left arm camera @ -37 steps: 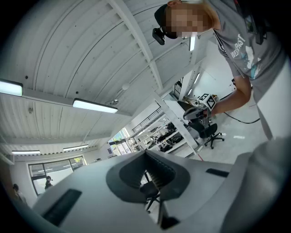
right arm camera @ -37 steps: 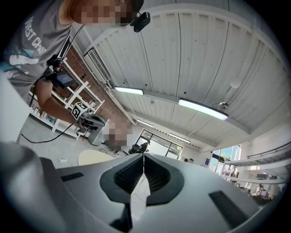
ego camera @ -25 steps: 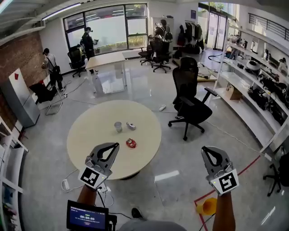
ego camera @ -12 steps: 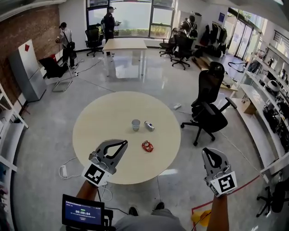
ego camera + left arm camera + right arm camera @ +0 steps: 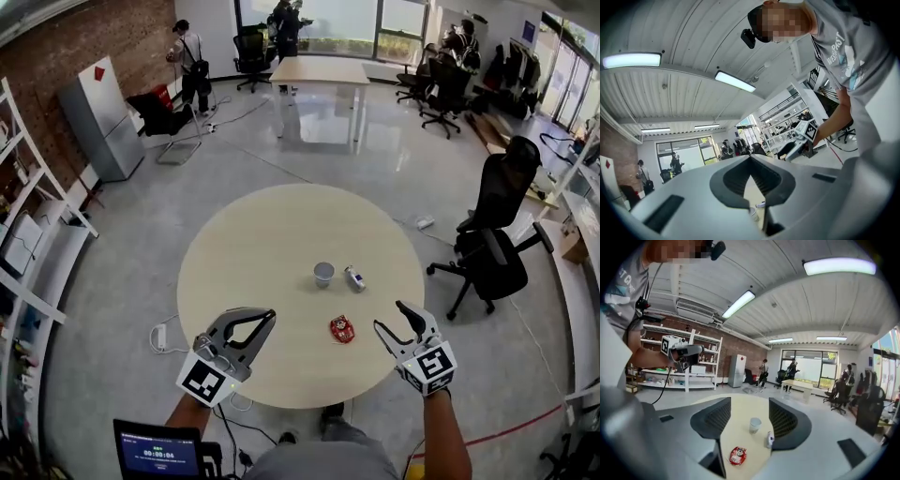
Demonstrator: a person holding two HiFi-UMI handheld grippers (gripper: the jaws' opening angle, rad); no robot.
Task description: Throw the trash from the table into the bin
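Note:
Three pieces of trash lie on the round beige table [image 5: 253,244]: a red wrapper [image 5: 342,328] [image 5: 737,455], a paper cup [image 5: 323,274] [image 5: 754,424] and a small bottle [image 5: 354,277] [image 5: 769,439]. My right gripper [image 5: 390,316] [image 5: 749,404] hovers at the near edge, just right of the wrapper. Its jaws are opening and nothing is between them. My left gripper [image 5: 269,316] [image 5: 750,158] hangs over the near left part of the table, shut and holding nothing. Through its gap in the left gripper view I see the cup [image 5: 753,213]. No bin is in view.
A black office chair [image 5: 497,244] stands right of the table. White shelves [image 5: 28,253] line the left wall, with a grey cabinet [image 5: 98,117] beyond. A power strip [image 5: 161,335] lies on the floor at the left. People stand by a far table [image 5: 319,75].
Both grippers came in over the table's near edge. The right one swung left from above the floor to beside the red wrapper, and its jaws went from shut to apart.

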